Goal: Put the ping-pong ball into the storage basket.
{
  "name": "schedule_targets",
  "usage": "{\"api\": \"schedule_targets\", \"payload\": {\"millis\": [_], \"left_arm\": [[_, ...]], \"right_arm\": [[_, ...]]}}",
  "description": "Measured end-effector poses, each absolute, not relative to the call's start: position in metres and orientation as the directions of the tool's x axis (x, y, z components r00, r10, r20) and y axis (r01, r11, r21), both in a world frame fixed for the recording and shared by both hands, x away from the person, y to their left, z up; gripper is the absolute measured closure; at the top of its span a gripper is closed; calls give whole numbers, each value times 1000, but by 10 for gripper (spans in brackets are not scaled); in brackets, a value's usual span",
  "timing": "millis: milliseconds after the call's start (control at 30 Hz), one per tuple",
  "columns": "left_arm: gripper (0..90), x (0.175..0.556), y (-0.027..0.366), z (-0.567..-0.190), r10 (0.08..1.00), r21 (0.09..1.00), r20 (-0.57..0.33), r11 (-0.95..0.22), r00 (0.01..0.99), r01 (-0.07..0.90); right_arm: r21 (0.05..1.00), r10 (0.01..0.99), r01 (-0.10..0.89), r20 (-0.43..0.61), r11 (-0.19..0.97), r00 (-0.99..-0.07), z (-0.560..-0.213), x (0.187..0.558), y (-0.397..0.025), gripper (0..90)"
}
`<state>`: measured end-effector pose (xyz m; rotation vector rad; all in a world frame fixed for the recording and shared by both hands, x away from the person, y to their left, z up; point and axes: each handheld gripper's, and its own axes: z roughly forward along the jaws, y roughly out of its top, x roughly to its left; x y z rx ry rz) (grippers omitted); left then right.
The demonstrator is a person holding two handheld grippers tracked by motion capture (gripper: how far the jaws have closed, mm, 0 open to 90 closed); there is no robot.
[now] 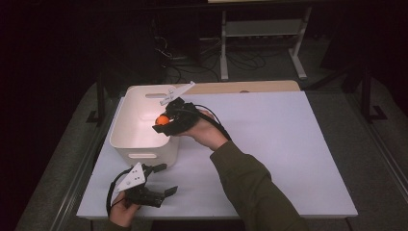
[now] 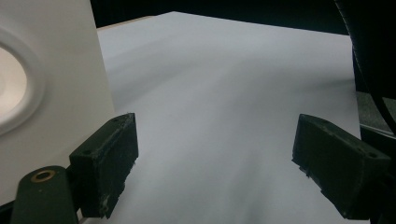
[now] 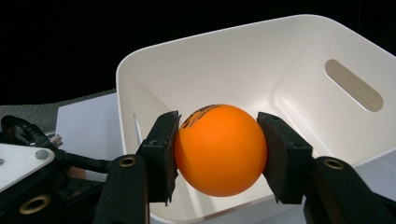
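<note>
While the right claw grips the orange ball over the white bin, only release remains; left claw rests wide, empty.

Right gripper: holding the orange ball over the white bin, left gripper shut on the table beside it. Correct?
Not quite. The left gripper is open: the left gripper view shows its jaws wide apart over the bare table. The rest holds: the right gripper clamps the orange ball over the white bin.
</note>
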<state>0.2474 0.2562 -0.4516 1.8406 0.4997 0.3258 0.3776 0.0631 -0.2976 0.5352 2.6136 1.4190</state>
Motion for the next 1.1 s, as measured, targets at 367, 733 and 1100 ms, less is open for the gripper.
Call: {"api": "schedule_targets", "payload": {"millis": [367,733,1100], "left_arm": [[140,247,256,-452,489,948,-20,-269,872,172],[140,247,256,-452,490,949,-26,-261,872,176],[141,247,256,-452,489,949,-26,-262,872,176]], "right_arm": [[810,348,247,57,532,-936,-307,382,82,496],[779,340,254,56,573,-939,-318,384,95,495],[785,352,250,44,567,-935,-317,383,93,439]]}}
